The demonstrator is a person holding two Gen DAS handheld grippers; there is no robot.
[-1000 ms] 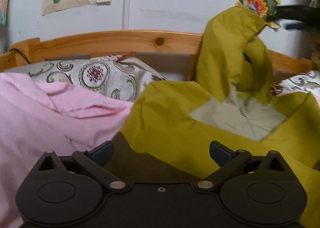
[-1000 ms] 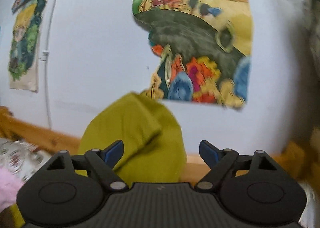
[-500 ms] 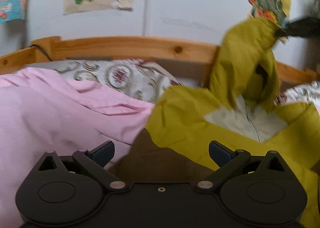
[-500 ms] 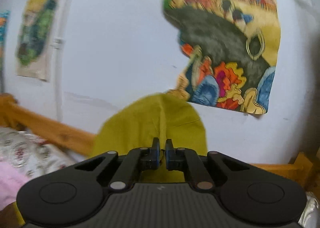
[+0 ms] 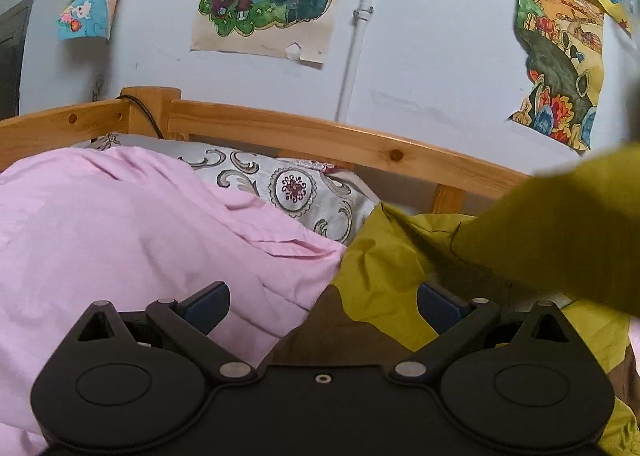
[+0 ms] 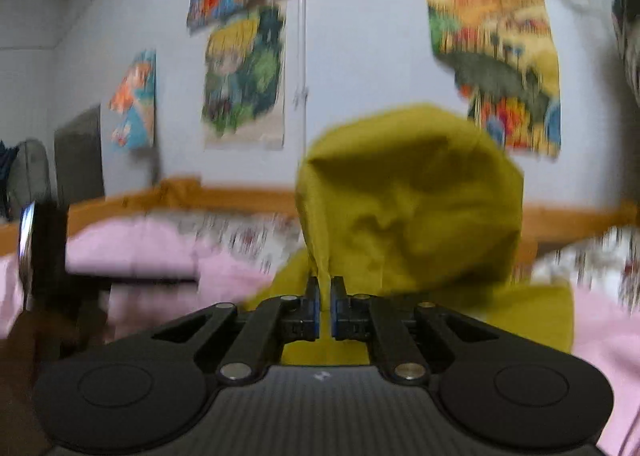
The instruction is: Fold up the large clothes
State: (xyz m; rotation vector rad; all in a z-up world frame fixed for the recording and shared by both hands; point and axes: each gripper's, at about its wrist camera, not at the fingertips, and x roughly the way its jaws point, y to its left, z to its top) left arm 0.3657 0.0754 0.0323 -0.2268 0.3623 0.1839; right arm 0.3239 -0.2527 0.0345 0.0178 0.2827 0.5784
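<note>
Since a second back: right gripper (image 6: 325, 306) gone from jaws spread wide around a hanging yellow fold to jaws pinched together on it, and swung across so that a blurred room now sits ahead, with a pink quilt (image 6: 152, 252) low to its left. Closing finished half a second back; cloth between the pads then and now.

Clamped thin on an edge of the olive-yellow jacket (image 6: 408, 199), which balloons up and ahead of the right fingertips like a hood or sleeve end. Left gripper (image 5: 322, 302) spread wide, nothing pressed between its pads; jacket cloth lying under and just ahead of its right finger (image 5: 438, 302), pink quilt under its left finger.

Relation that matters next: bulk of the jacket (image 5: 384, 256) lying ahead and to the right of the left gripper, with the lifted part stretching as a long blurred band from far right down toward it. Long axis of that band running roughly right-to-left across the left view. Right hand alone holding; left hand nearer the flat body of the garment, and probably the one to pin or catch a second edge, though that is only a guess.

Hard to make out: which part of the jacket is gripped, sleeve or hood. Right view smeared by motion. Jacket's far end cut off at the left view's right edge. Beyond, a patterned pillow (image 5: 296, 191) and wooden bed rail (image 5: 304, 135).
</note>
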